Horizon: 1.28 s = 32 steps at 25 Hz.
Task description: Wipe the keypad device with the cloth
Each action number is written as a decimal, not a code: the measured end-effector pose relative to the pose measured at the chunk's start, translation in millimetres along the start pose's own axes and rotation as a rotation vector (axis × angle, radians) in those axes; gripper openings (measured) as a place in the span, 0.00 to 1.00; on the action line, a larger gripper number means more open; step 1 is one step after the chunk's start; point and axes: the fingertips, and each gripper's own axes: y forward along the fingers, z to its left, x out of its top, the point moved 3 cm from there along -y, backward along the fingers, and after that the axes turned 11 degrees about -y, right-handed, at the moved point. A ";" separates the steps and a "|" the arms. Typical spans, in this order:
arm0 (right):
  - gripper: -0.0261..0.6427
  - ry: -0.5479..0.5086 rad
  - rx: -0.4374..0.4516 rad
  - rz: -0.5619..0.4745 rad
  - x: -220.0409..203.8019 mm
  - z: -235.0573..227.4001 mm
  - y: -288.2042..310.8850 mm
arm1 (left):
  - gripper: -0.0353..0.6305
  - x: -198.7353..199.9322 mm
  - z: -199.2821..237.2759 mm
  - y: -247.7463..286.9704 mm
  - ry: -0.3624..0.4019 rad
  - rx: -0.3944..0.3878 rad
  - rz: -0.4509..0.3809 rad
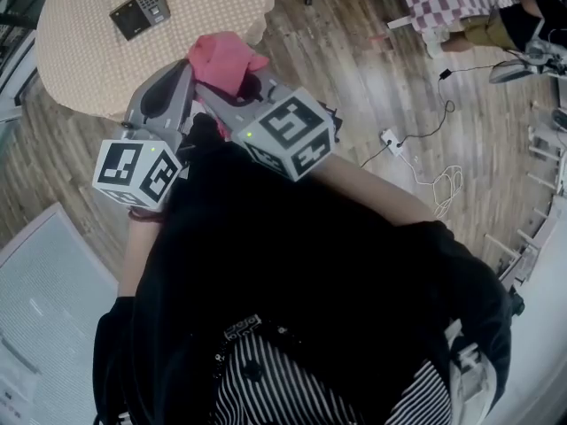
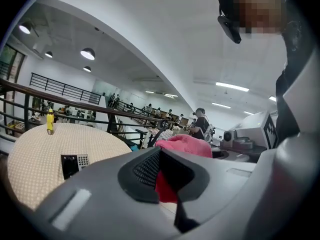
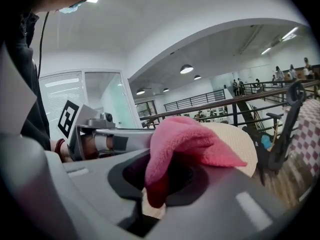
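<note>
Pink cloth (image 1: 226,58) bunched in air, over near right edge of round table (image 1: 80,60). Right gripper (image 3: 160,186) jaws clamped on fold of cloth. Left gripper (image 2: 162,181) jaws also pinch part of cloth. Keypad device (image 1: 140,11) lies flat on table, far left, well apart from cloth. Cloth likely soft, light, floppy; best held bunched. Device likely rigid, light; may slide under wiping.

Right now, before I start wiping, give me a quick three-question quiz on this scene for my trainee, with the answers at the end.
1. True or false: the keypad device lies on the floor.
2. What does the right claw grip? A) pink cloth B) sponge C) nothing.
3. Does the cloth touch the keypad device yet?
Key: 1 false, it lies on the round table; 2 A; 3 no, they are apart.
</note>
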 end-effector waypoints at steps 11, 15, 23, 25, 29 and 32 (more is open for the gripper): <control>0.14 0.039 -0.044 0.054 60.4 -36.3 150.2 | 0.06 82.6 144.6 24.6 -0.023 -0.055 0.054; 0.14 0.060 -0.060 0.077 72.8 -41.7 195.6 | 0.06 97.7 189.9 26.7 -0.051 -0.082 0.069; 0.14 0.061 -0.047 0.164 66.2 -36.2 247.2 | 0.06 92.8 244.7 22.4 -0.117 -0.120 0.087; 0.14 0.067 -0.043 0.180 65.4 -43.7 255.8 | 0.06 92.3 254.5 28.7 -0.149 -0.118 0.091; 0.14 0.084 -0.021 0.197 59.3 -58.7 261.7 | 0.06 88.1 262.2 44.4 -0.165 -0.122 0.114; 0.14 0.103 -0.001 0.191 57.6 -76.9 262.8 | 0.06 89.9 262.9 61.6 -0.150 -0.087 0.124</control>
